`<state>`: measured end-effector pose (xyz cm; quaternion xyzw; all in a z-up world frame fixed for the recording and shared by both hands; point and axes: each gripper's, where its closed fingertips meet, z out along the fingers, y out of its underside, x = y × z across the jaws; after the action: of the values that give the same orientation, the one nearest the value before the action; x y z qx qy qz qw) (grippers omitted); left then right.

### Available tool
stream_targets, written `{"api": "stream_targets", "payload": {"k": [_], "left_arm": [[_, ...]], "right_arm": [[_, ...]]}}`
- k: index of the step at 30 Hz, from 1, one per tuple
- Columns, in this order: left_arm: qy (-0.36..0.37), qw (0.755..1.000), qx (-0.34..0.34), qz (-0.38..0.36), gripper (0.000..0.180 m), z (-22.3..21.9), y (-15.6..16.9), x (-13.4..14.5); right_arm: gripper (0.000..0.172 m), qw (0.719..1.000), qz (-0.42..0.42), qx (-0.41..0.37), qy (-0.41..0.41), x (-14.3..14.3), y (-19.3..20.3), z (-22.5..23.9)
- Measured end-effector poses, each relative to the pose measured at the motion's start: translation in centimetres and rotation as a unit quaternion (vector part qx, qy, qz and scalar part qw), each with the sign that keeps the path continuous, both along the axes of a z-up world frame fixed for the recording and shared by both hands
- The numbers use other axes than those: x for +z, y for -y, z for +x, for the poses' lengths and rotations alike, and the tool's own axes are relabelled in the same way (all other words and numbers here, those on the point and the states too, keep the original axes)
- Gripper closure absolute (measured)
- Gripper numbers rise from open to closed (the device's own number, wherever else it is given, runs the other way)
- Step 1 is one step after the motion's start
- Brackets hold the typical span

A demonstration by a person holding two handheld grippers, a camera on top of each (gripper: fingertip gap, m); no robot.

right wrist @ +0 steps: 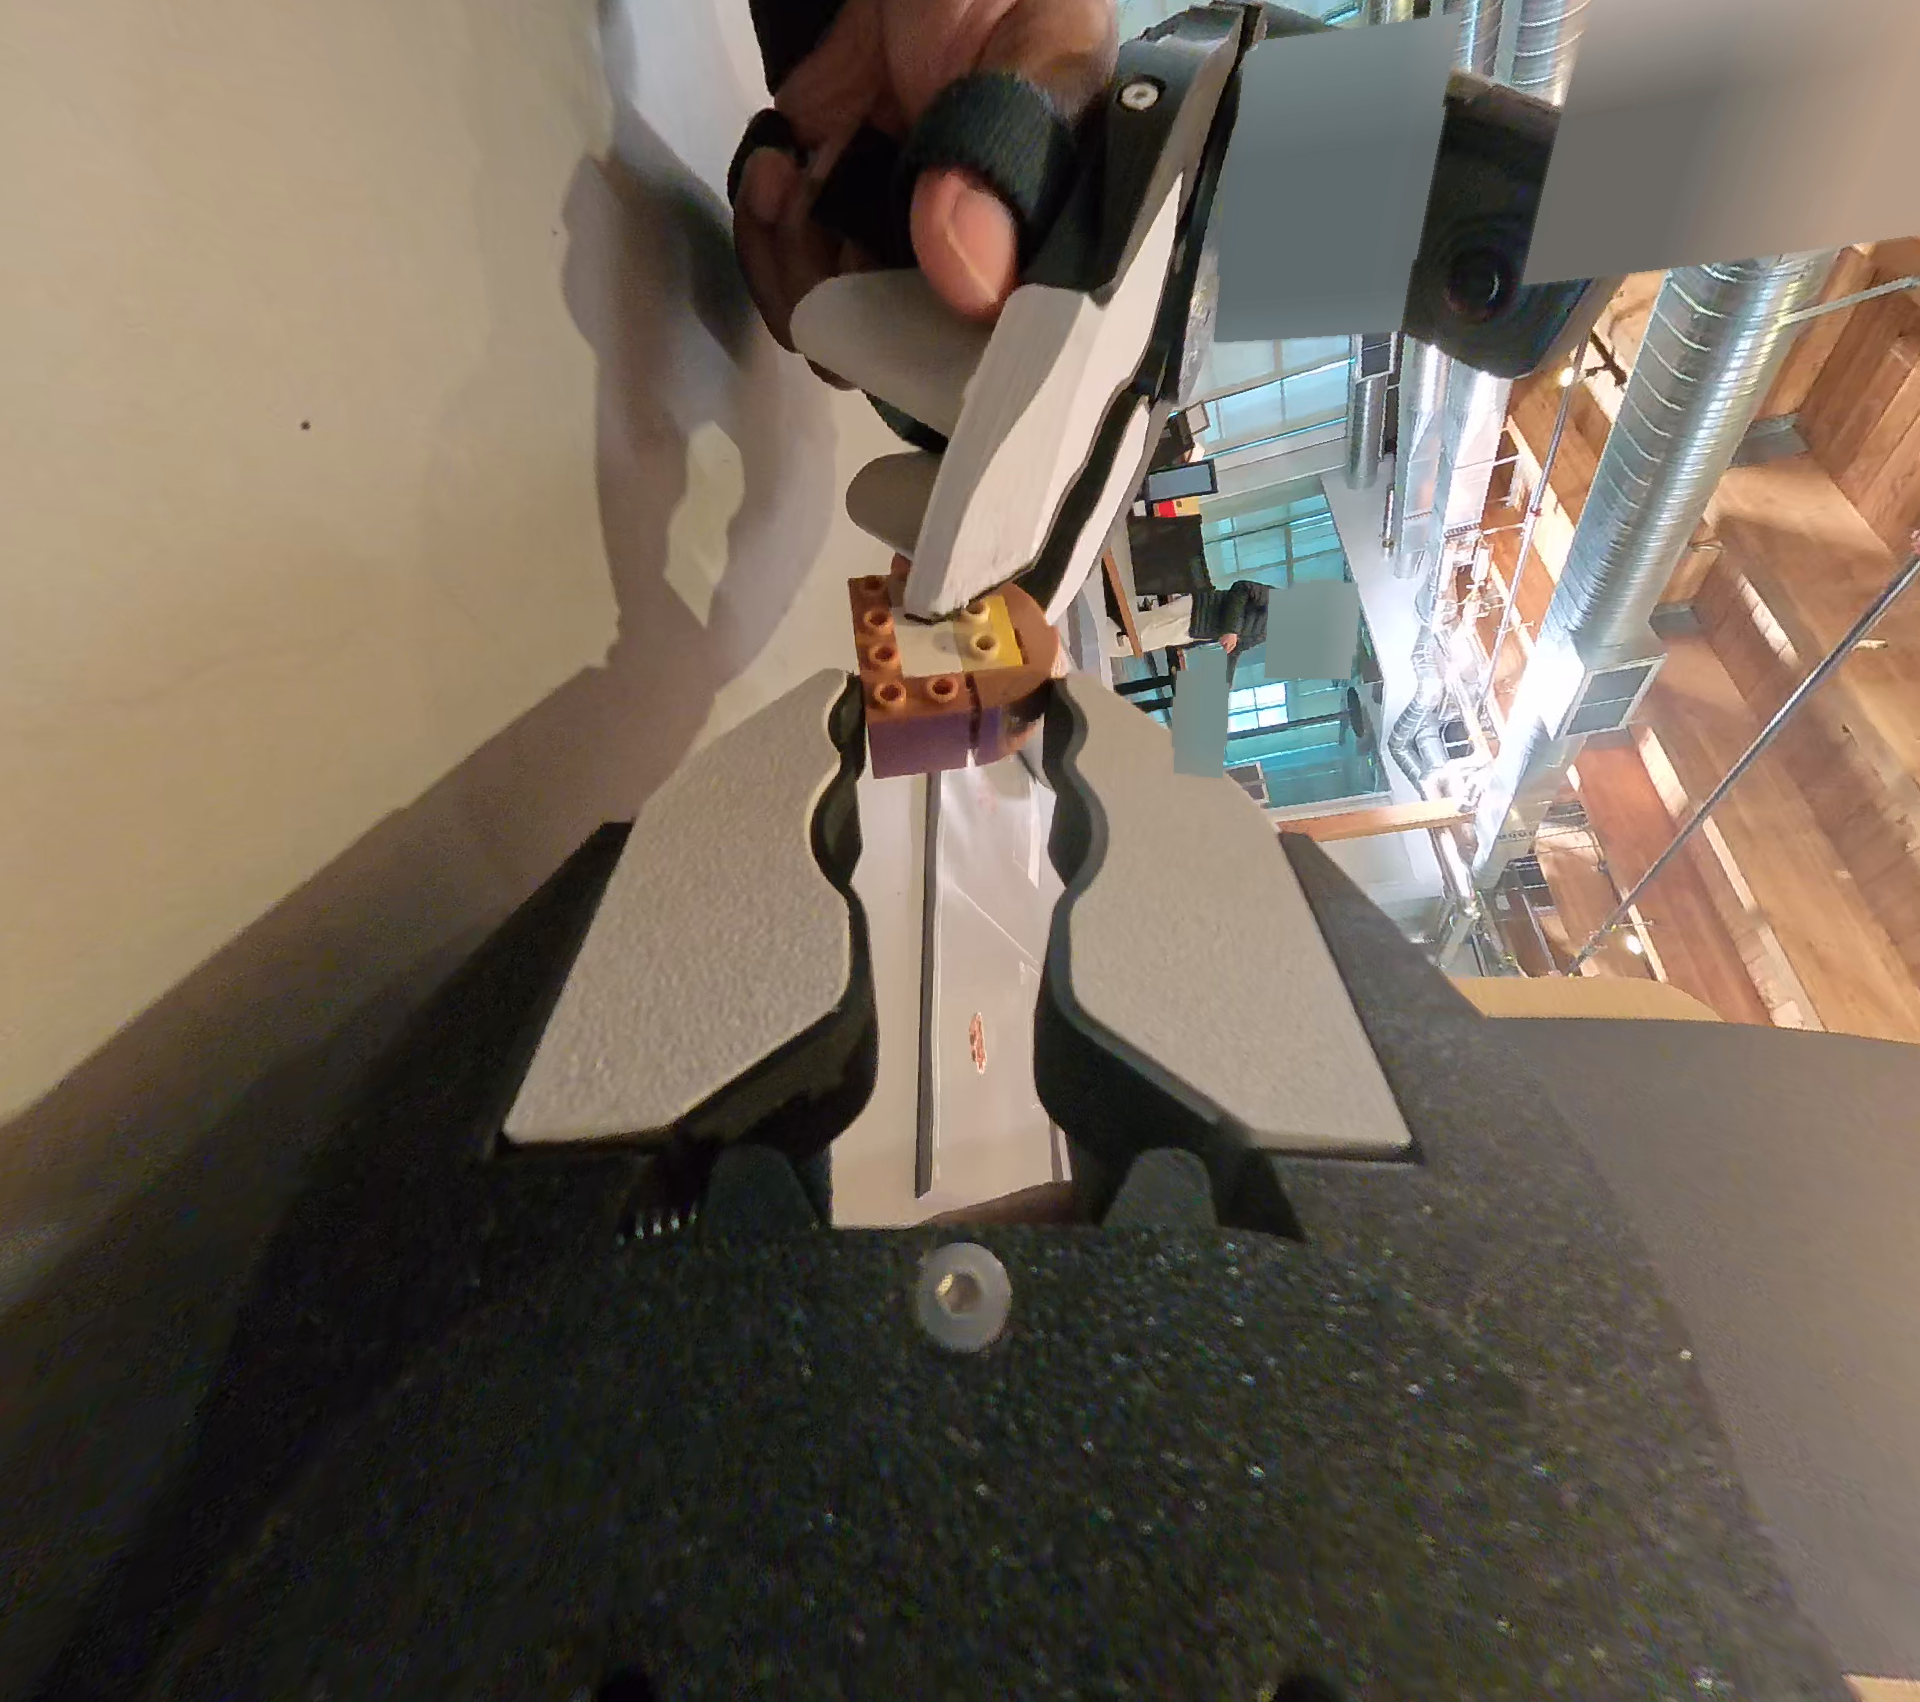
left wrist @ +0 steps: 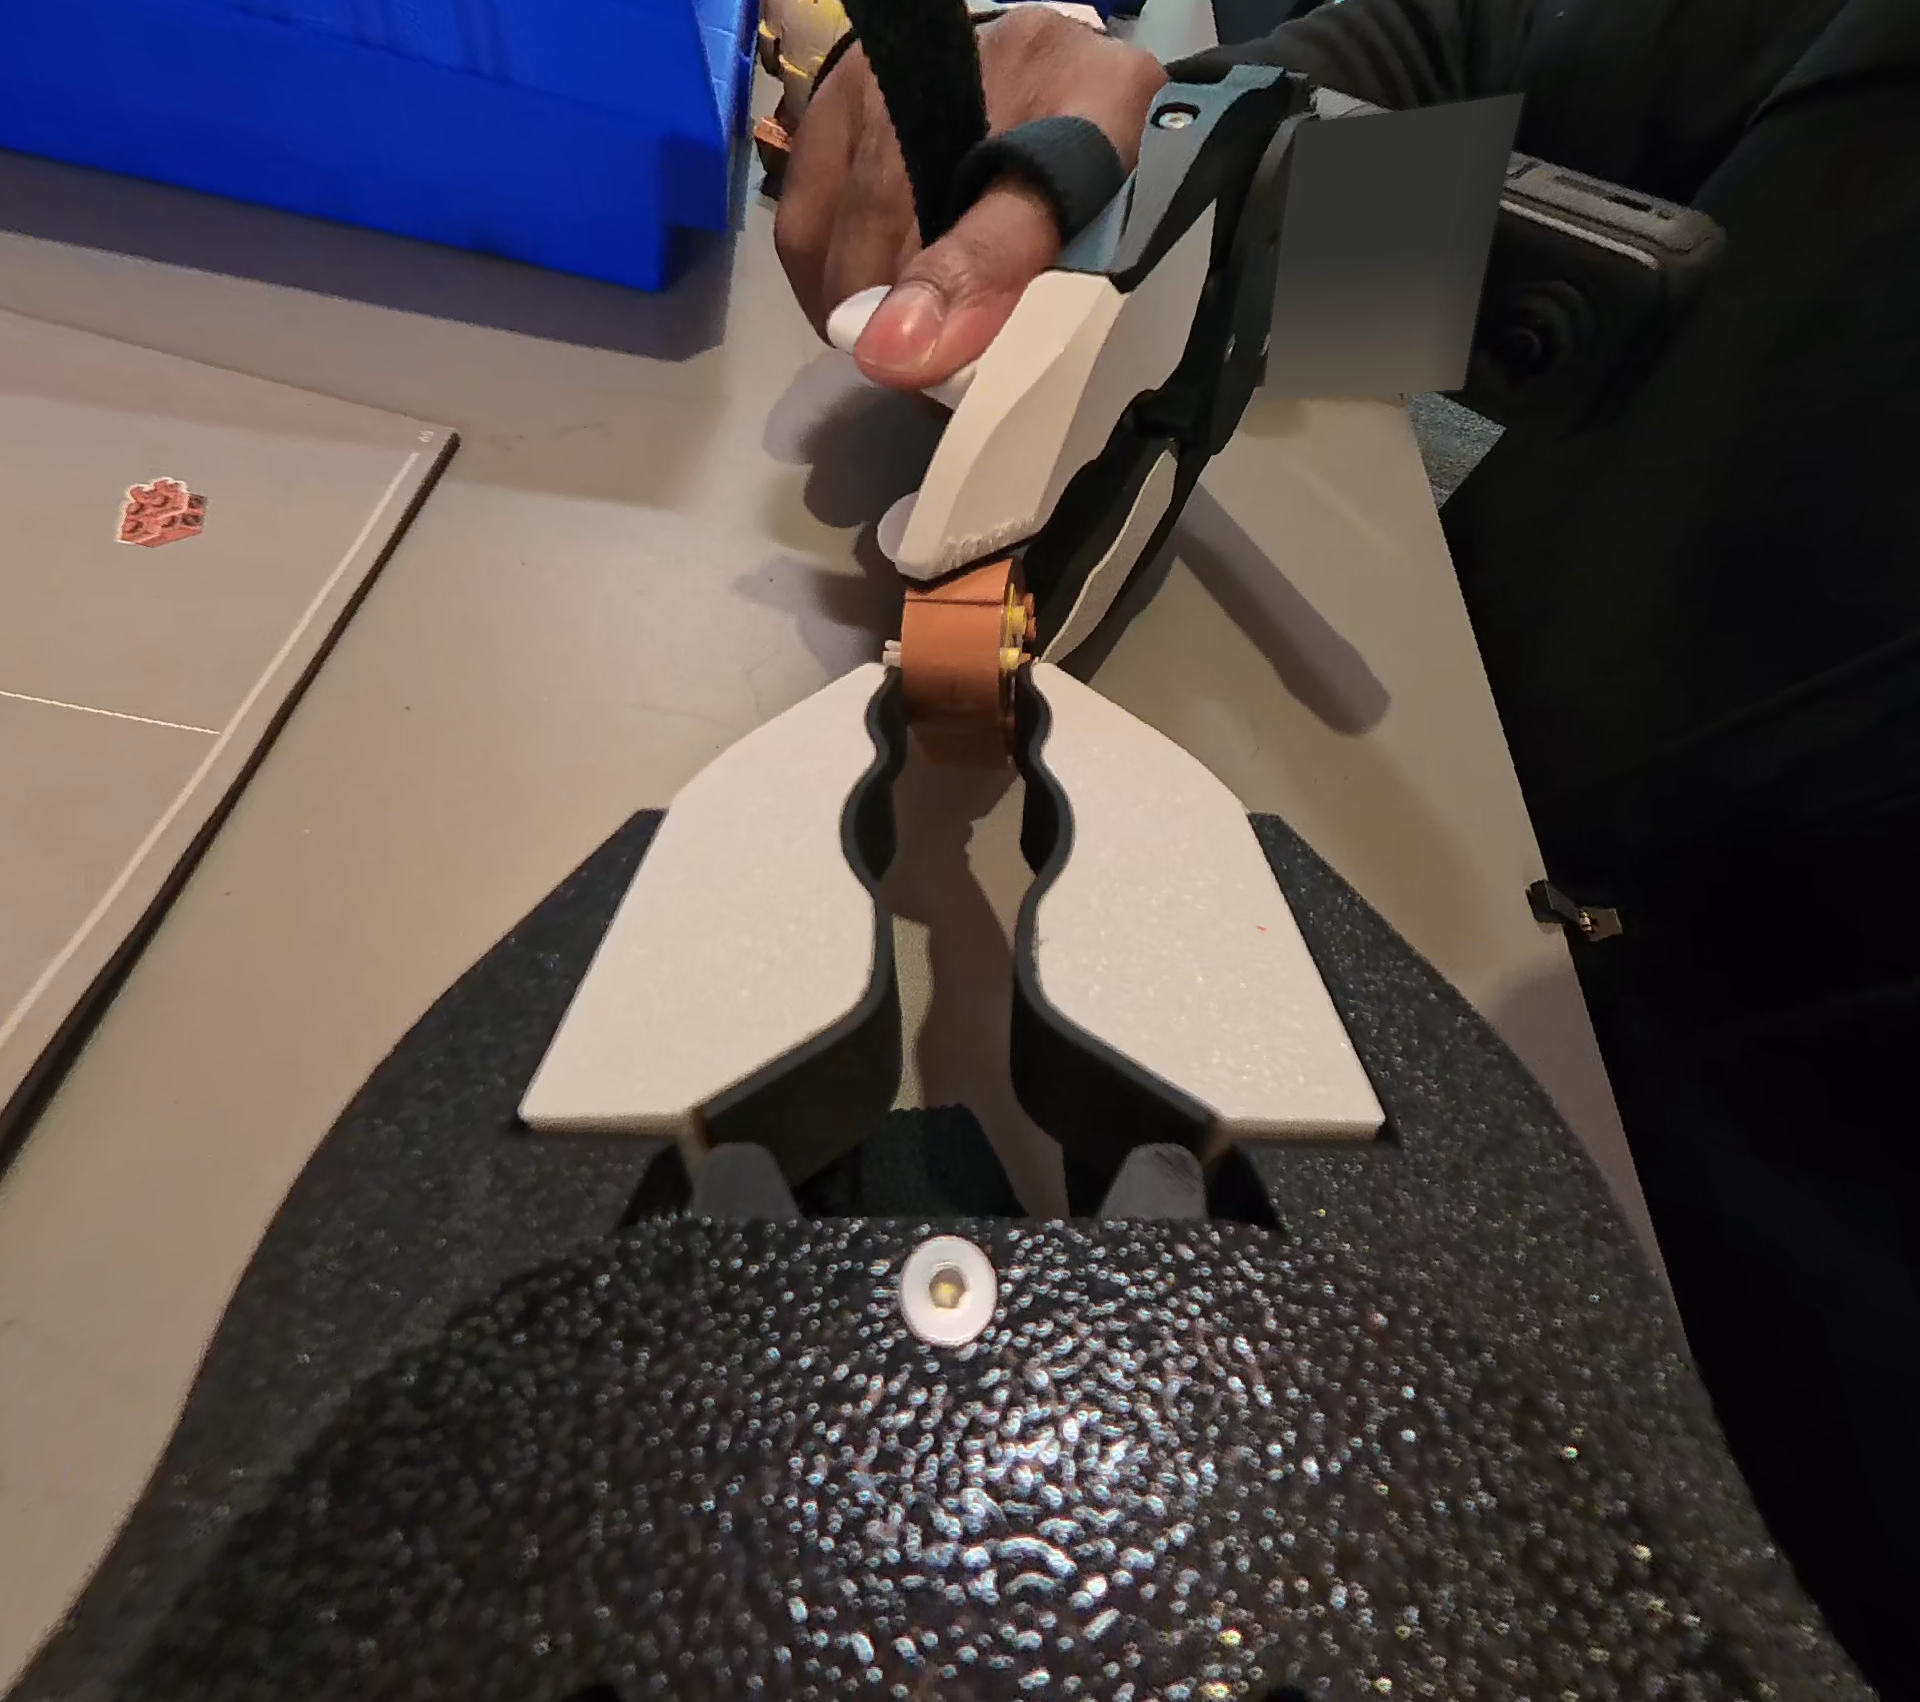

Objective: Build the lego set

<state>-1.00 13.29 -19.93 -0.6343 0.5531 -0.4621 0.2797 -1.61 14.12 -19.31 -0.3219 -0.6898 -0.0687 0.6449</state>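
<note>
Both hand-held grippers clamp one small brown, yellow and white studded plastic brick assembly (left wrist: 956, 676) above the grey bench (left wrist: 540, 613): the left hand-held gripper (left wrist: 954, 696) nearest, the right hand-held gripper (right wrist: 951, 717) opposite.

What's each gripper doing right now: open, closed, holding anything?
Left gripper: closed on the brown brick assembly.
Right gripper: closed on the same brown brick assembly, from another side.
</note>
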Motion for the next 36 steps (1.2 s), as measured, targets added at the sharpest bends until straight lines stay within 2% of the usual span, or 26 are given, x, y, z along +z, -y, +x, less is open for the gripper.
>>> {"api": "stream_targets", "payload": {"k": [12, 18, 24, 28, 36], "left_arm": [[-0.008, 1.0, 0.002, -0.018, 0.161, 0.06, 0.0, -0.62], [0.011, 0.998, 0.005, -0.056, 0.161, 0.09, -0.04, -0.17], [0.025, 0.995, 0.011, -0.096, 0.161, -0.01, -0.25, 0.2], [0.028, 0.994, 0.007, -0.102, 0.161, -0.02, -0.14, 0.29], [0.028, 0.993, 0.006, -0.112, 0.161, 0.1, 0.06, 0.26]], "right_arm": [[0.139, 0.999, -0.022, -0.012, 0.026, -0.67, -0.15, 0.12], [0.139, 0.999, -0.05, -0.01, 0.003, -0.35, -0.2, 0.05], [0.137, 0.999, -0.031, -0.013, -0.021, 0.08, -0.37, -0.07], [0.131, 0.999, -0.03, -0.016, -0.029, 0.27, -0.46, -0.13], [0.138, 0.999, -0.036, -0.004, -0.017, 0.1, -0.25, -0.07]]}}
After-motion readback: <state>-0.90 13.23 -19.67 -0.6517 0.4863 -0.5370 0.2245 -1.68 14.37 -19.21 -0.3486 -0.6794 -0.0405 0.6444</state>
